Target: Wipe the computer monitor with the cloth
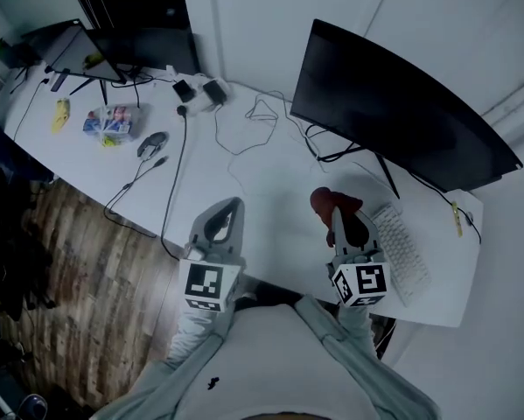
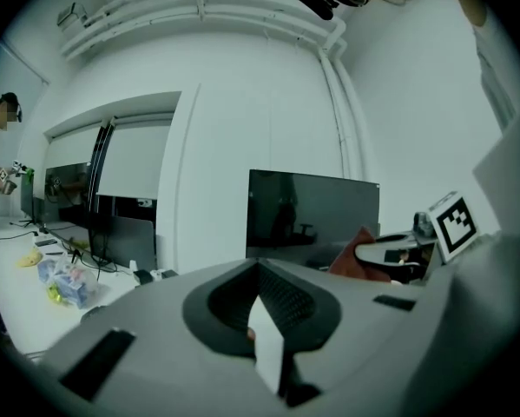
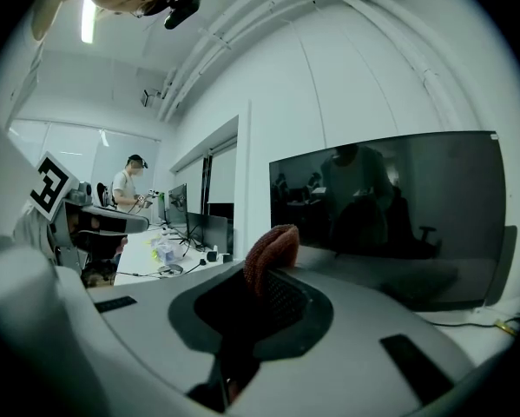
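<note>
Cloth (image 3: 273, 254) pinched in R tool (image 1: 337, 220), near monitor (image 1: 393, 108).

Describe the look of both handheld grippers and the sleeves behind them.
Left gripper and right gripper are light grey, tapering to dark ribbed pads. Each carries a white cube with black square markers. The sleeves are pale grey.

right gripper (image 3: 261, 307): jaws pinch the red cloth (image 3: 271, 252) | dark monitor (image 3: 398, 215): right side, behind cloth
</note>
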Tool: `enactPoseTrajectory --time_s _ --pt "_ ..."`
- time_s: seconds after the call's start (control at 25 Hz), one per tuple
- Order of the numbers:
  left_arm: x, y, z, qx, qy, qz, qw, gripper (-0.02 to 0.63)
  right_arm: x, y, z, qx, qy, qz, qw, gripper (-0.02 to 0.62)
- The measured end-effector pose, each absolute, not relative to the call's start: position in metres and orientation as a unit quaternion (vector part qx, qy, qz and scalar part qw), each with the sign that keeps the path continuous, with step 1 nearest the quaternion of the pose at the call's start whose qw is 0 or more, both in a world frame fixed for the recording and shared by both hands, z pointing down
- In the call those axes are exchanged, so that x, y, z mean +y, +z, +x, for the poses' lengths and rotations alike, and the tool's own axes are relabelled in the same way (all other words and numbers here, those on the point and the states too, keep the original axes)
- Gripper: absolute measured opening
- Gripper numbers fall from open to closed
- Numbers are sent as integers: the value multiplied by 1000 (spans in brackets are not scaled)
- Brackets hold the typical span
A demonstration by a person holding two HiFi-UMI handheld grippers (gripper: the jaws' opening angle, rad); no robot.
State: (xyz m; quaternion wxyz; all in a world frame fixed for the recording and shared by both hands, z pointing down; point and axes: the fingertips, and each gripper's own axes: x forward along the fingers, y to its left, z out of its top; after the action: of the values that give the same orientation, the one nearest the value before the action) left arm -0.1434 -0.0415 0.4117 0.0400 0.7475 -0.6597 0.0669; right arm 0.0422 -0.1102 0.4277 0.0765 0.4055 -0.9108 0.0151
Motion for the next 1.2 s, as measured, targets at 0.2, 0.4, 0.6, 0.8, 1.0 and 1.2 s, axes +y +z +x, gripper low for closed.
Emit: enactPoseTrajectory --time_s 0.2,0.4,0.6,0.8,1.0,1.2 --pt "-86 398 -140 -662 68 746 27 20 -153 411 45 -914 2 401 64 34" --pt "-112 392 -135 -665 70 743 17 20 -181 404 53 -915 1 401 47 34" --pt "-128 389 -132 -657 76 750 13 20 -194 399 57 -912 1 408 39 34" --pt "-144 384 -128 -635 80 768 7 20 -202 389 60 -904 -8 427 35 34" --pt "-154 382 -124 -618 75 782 7 20 -206 377 59 -899 -23 436 36 34" --pt "-155 384 -124 -611 74 788 9 20 -213 367 41 -903 -37 427 33 34"
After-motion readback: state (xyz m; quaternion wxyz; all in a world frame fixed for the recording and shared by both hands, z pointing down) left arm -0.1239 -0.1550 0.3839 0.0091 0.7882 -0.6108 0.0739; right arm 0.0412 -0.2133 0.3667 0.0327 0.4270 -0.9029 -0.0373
